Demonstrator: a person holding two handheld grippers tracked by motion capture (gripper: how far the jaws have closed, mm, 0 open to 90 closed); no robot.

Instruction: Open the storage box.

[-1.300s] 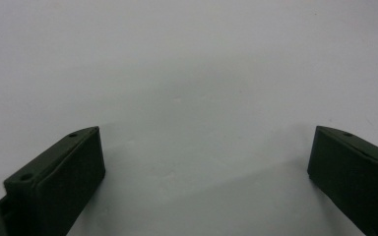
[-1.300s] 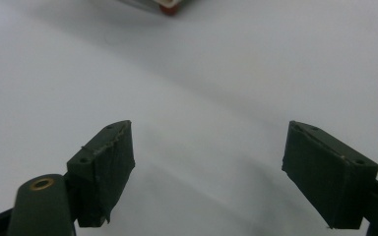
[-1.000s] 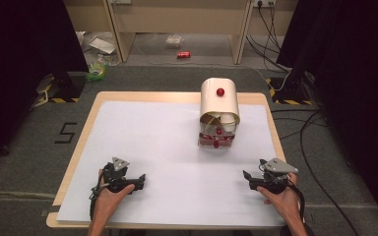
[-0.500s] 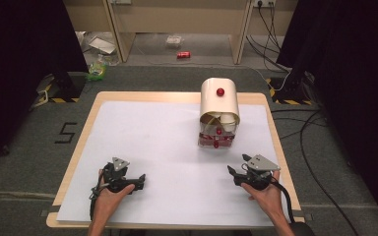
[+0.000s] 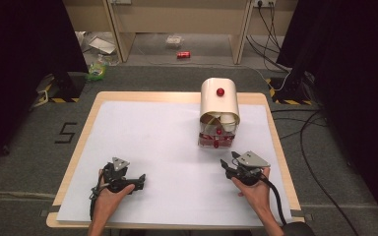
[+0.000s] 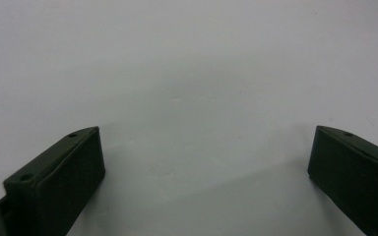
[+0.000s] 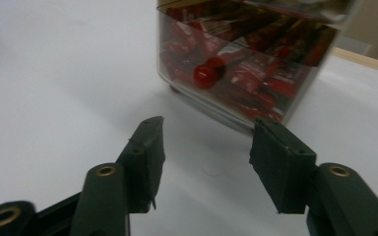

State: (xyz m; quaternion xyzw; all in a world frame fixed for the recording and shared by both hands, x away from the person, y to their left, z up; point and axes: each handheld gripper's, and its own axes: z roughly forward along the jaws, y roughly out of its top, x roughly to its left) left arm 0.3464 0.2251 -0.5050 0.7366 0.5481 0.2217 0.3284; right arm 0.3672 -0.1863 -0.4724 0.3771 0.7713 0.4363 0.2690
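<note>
— What changed on your side just then?

— I had brought my right gripper (image 5: 232,165) in from the table's right edge toward the middle, and its jaws had just been closing. They stood about half apart, nothing between them, only bare white sheet (image 7: 54,88) under the tips. My left gripper (image 5: 137,180) had kept its place, jaws spread wide and released over the same sheet, gripping nothing.

— What did that mean for the job?

— I read it as lining up for the red knob (image 7: 204,74) on the clear drawer (image 7: 246,64), narrowing the jaws to suit so small a handle. No contact yet, so the pull hadn't begun.

— Where did the drawer sit from the right tongs?

— Just ahead of the tips and a little above their line in the right gripper view, knob slightly toward the left jaw, near but apart. The drawer was packed with red wrapped packets (image 7: 275,59). Behind and above it rose the cream curved-top box (image 5: 219,101) with a second red knob (image 5: 220,91).

— And from the left tongs?

— Well apart, far off to the right and ahead.
</note>
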